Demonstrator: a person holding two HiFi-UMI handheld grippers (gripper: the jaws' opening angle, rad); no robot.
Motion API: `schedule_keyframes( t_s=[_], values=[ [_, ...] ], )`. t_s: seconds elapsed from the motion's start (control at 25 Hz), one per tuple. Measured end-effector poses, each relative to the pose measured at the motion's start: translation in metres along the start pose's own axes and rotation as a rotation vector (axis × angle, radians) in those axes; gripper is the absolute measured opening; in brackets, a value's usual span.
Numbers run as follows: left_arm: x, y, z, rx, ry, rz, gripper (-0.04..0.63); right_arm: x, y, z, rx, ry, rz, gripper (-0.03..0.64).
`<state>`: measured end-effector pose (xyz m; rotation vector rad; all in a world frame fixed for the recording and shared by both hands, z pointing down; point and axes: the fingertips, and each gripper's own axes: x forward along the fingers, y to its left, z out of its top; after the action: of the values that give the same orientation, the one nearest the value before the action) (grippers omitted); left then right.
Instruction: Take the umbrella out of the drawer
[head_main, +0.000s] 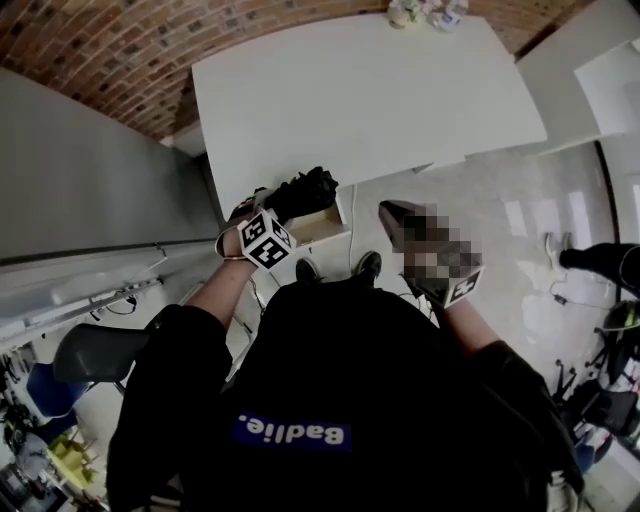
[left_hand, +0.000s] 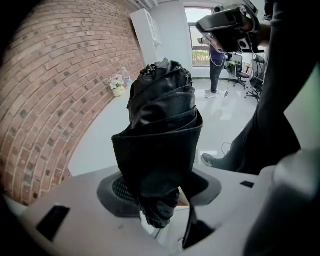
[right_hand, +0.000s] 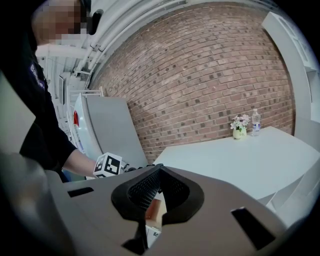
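Left tongs (left_hand: 160, 185) pinching umbrella (left_hand: 162, 125) above drawer (head_main: 325, 228) | right tongs (right_hand: 157, 185) sitting closed, empty | handling: likely light, soft, slippery; clamping folded fabric near its end.

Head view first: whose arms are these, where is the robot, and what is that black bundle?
There is no robot. A person holds a hand-held gripper in each hand. The head view comes from a camera on the person's head, looking down. The other two pictures come from cameras riding on the grippers. The left hand-held gripper clamps a folded black umbrella by the open drawer at the edge of a white table. The right hand-held gripper is shut and empty. At the table's far edge stand flowers and a bottle.
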<state>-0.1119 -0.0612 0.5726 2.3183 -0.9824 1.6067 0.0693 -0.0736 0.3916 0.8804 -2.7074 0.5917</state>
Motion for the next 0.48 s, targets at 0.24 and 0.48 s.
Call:
schedule_keyframes(
  t_s=[0.24, 0.48],
  values=[
    [0.013, 0.051, -0.001, 0.052, 0.083, 0.059, 0.225, -0.004, -0.011, 0.008, 0.008, 0.028, -0.046, 0.029],
    [0.052, 0.077, -0.009, 0.125, 0.185, 0.058, 0.225, -0.003, -0.016, 0.006, 0.018, 0.035, -0.078, 0.028]
  ],
)
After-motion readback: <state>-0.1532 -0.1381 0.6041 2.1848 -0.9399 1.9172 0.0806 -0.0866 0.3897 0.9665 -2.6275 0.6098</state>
